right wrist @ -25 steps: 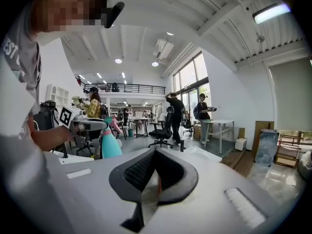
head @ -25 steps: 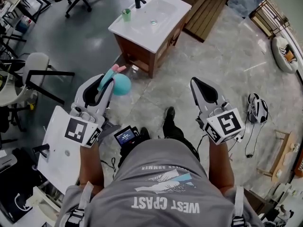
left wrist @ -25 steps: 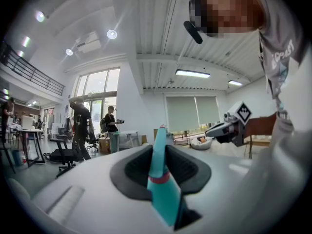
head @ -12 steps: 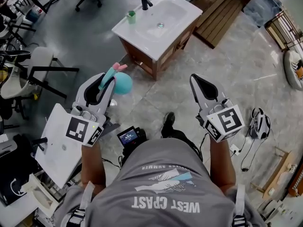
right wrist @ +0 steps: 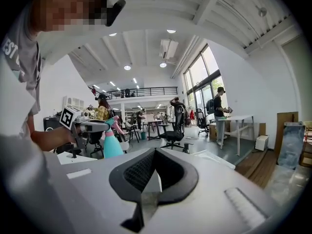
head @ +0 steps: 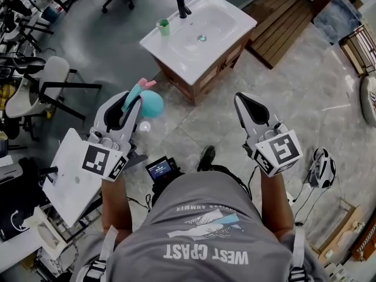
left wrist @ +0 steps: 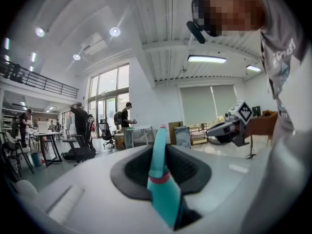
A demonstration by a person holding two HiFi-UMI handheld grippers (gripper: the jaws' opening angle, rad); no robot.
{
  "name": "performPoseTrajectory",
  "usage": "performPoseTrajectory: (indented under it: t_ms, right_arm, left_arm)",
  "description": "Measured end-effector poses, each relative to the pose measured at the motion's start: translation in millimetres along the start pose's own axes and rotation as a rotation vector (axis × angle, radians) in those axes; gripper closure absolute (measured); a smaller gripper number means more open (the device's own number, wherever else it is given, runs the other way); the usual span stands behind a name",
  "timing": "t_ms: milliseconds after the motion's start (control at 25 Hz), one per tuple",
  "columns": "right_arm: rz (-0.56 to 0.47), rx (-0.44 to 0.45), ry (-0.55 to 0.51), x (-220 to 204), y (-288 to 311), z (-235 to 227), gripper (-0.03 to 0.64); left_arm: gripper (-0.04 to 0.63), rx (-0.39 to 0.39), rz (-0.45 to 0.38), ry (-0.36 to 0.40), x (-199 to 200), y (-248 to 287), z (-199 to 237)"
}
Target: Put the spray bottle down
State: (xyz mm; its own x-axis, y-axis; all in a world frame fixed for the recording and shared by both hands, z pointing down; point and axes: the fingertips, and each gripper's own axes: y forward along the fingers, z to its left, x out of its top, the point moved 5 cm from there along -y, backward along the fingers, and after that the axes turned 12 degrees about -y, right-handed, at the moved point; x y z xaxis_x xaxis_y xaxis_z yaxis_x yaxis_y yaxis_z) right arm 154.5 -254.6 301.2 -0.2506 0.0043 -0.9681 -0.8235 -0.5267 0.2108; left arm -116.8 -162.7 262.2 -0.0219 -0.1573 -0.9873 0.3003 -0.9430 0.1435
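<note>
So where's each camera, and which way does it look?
Head view: on the person's head, looking steeply down at floor and sink; shirt, arms, left claw and right claw show.
Left gripper view: on the left claw, looking along its jaws gripping the spray bottle; shirt shows.
Right gripper view: on the right claw, looking along its empty jaws; shirt shows.
Shared: all three see the spray bottle.

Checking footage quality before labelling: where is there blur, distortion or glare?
Head view: sharp, edges bowed, a bright reflection on the floor. Left gripper view: fisheye, black corners, spray bottle soft up close. Right gripper view: same fisheye, background crisp.
</note>
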Motion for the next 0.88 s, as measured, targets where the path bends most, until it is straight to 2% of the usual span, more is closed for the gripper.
performPoseTrajectory:
  t_ms: [280, 480, 880]
  right_arm:
    - [-0.03, 0.021, -0.005, -2, 3, -36, 0.617]
    - [-0.023, 0.006, 0.011, -9, 9, -55, 0.617]
    - [0.034, -0.055, 0.03, -11, 54, -71, 0.615]
  left_arm:
    - [0.512, 0.04, -0.003, 0.007, 8, 34, -4]
    - [0.512, 0.028, 0.013, 0.008, 8, 59, 1]
    - [0.512, -0.033, 0.022, -0.002, 2, 116, 60]
